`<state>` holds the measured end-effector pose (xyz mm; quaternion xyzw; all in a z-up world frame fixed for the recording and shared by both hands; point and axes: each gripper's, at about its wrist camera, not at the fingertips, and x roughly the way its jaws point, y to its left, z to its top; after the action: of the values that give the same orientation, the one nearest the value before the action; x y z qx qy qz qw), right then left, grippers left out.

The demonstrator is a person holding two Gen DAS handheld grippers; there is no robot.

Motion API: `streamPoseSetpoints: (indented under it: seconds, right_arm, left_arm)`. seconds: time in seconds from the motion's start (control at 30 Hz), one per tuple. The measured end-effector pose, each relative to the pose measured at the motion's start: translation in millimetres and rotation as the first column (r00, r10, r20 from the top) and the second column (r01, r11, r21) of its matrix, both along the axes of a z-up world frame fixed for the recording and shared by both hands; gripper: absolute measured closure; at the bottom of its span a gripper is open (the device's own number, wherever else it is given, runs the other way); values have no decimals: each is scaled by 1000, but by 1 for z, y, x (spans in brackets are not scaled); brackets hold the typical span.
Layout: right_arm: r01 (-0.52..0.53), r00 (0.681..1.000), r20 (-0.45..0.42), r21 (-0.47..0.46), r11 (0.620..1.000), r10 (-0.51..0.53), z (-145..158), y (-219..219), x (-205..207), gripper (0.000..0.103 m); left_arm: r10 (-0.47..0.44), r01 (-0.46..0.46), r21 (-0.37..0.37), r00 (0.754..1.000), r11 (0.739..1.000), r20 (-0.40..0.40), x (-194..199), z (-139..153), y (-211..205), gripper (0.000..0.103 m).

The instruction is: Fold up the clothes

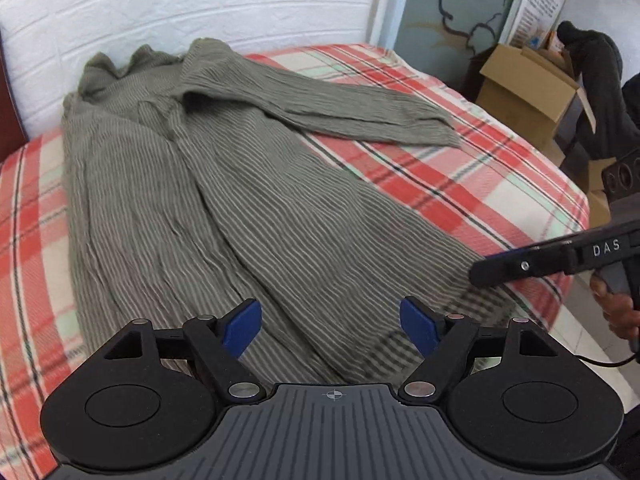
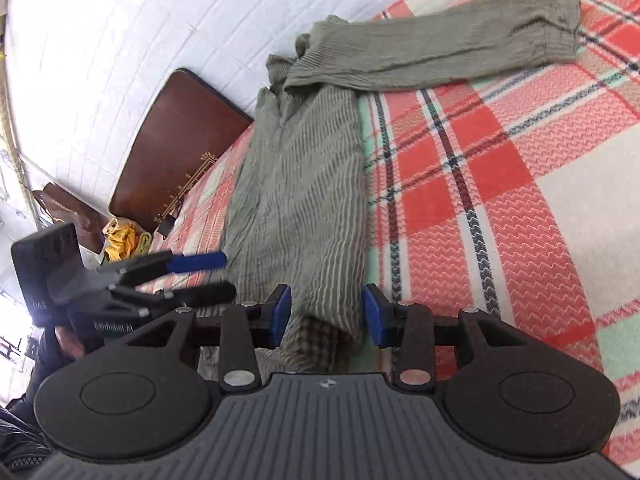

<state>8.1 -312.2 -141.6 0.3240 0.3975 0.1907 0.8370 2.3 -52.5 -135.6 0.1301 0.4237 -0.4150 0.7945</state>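
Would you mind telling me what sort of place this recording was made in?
Most likely a bedroom at home: a grey striped garment lies on a bed covered by a red plaid blanket, with a dark wooden headboard against a white brick-pattern wall and cardboard boxes beside it.

One grey-green striped sweater [image 1: 224, 184] is seen across the middle of the left wrist view, with one sleeve [image 1: 340, 108] stretched toward the upper right, laid on one red, white and green plaid blanket [image 1: 460, 176]. Two grippers are counted: the left gripper [image 1: 331, 330] at the bottom of its own view with two blue pads, and the right gripper [image 2: 325, 318] at the bottom of its view, likewise with two blue pads. One open cardboard box [image 1: 528, 84] is counted at the upper right, one dark wooden headboard [image 2: 176, 152] at centre left of the right wrist view, and one hand [image 1: 616, 304] at the right edge.
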Motion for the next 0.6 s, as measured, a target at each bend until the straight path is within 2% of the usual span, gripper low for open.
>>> streamPoseSetpoints:
  seconds: [0.1, 0.23, 0.43, 0.53, 0.6]
  right_arm:
    - [12, 997, 73, -114, 993, -3, 12, 9, -19, 58]
    - [-19, 994, 97, -283, 959, 49, 17, 29, -24, 59]
    - [-74, 986, 103, -441, 894, 133, 11, 52, -25, 59]
    - [-94, 979, 108, -512, 854, 173, 12, 61, -25, 60]
    - [-96, 974, 114, -569, 817, 194, 13, 68, -24, 68]
  left_arm:
    - [-32, 33, -12, 999, 999, 43, -10, 6, 3, 17]
    - [-115, 108, 62, 986, 992, 124, -23, 5, -10, 19]
    - [-188, 164, 138, 966, 977, 177, -44, -4, -18, 35]
    - [-221, 176, 199, 947, 964, 235, -51, -12, -26, 64]
    - [-249, 189, 234, 932, 954, 263, -54, -19, -32, 84]
